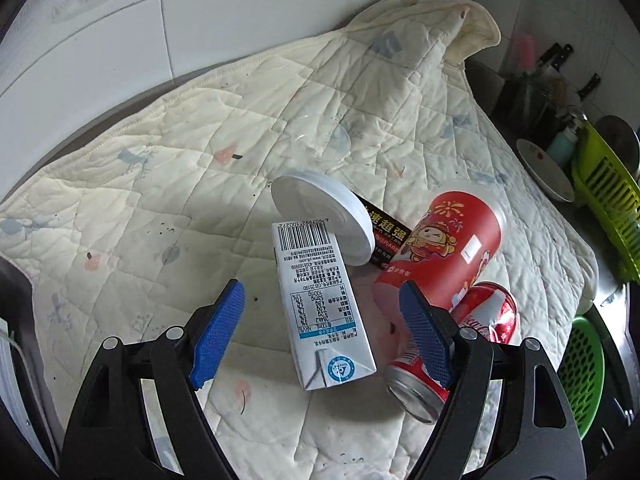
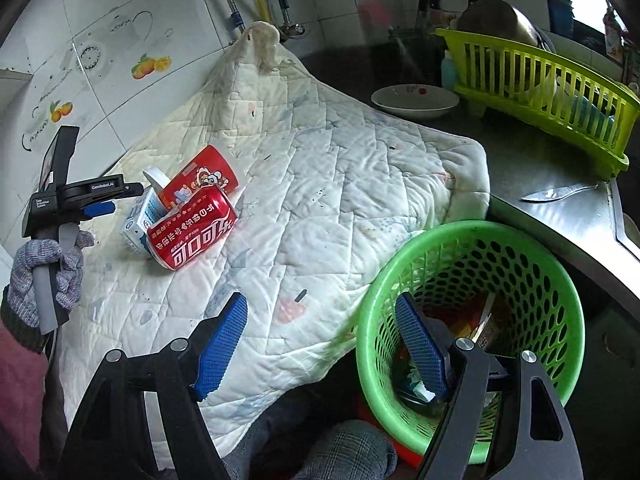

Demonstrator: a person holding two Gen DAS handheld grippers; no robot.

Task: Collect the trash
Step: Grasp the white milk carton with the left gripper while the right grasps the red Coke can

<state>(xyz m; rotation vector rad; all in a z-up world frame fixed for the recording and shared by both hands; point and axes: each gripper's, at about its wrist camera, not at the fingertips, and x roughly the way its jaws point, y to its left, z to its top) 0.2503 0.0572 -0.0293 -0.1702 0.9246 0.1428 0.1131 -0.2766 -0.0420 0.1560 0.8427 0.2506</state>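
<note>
A white milk carton [image 1: 320,304] lies on the quilted cloth [image 1: 180,184], in line with the gap of my left gripper [image 1: 320,300]. That gripper is open and its blue pads [image 1: 218,332] stand clear of the carton. Around the carton lie a white lid [image 1: 324,216], a black packet [image 1: 386,232], a red printed cup [image 1: 452,248] and a red cola can [image 1: 480,320]. The right wrist view shows the can [image 2: 192,236], cup [image 2: 204,178], carton [image 2: 138,222] and left gripper [image 2: 96,210] in a gloved hand [image 2: 44,272]. My right gripper [image 2: 320,308] is open and empty, one finger over the green trash basket [image 2: 560,280].
The basket has some trash at its bottom. A clear plastic lid [image 1: 320,140] lies farther back on the cloth. On the dark counter to the right sit a white plate [image 2: 416,100], a lime dish rack [image 2: 540,88] and a spoon [image 2: 556,193]. A tiled wall stands behind.
</note>
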